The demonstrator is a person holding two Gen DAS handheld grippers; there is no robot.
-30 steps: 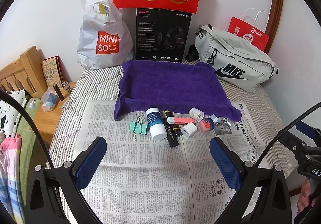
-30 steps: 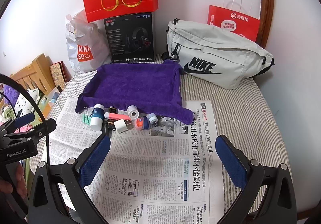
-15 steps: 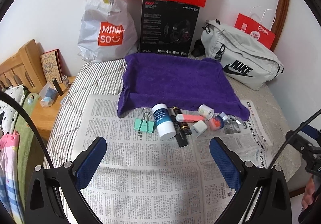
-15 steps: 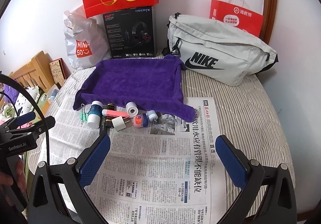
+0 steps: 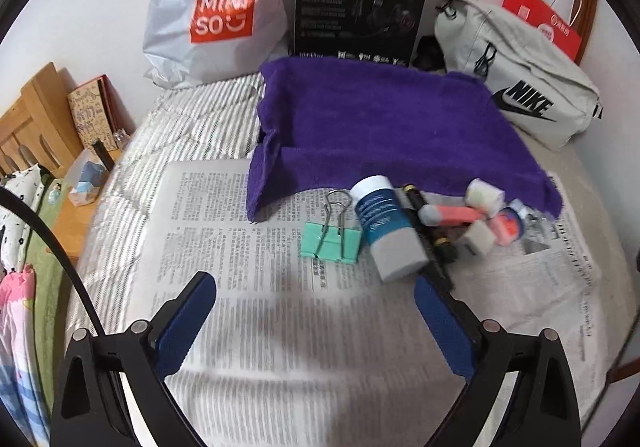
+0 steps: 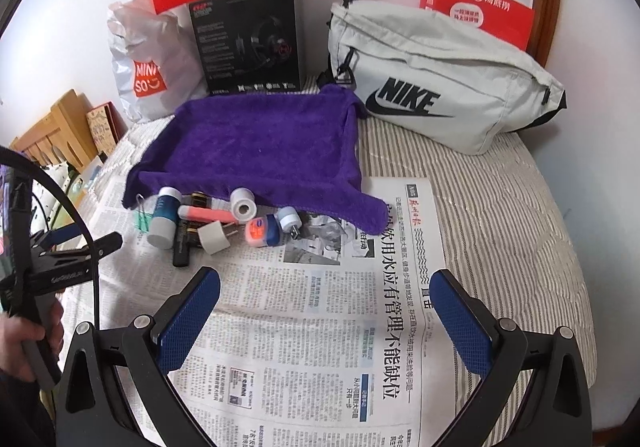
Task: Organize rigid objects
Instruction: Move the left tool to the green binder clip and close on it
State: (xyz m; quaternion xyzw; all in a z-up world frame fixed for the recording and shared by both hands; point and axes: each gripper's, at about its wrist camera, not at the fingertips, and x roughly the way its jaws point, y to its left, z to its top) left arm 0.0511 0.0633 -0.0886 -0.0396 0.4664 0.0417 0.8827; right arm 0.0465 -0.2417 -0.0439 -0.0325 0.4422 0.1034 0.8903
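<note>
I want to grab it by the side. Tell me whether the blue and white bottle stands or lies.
The bottle is lying on its side on the newspaper, beside the green clip.

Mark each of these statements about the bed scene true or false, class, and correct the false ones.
1. The left tool is shut on the mint-green binder clip. False: it is open and holds nothing; the clip lies on the newspaper.
2. The blue-labelled white bottle lies on its side. True.
3. The small items sit in the middle of the purple towel. False: they are clustered on the newspaper at the towel's near edge.
4. The grey Nike bag lies to the right of the towel. True.
5. The right tool is open and empty. True.
6. The black headset box lies flat on the towel. False: it stands upright behind it.
</note>
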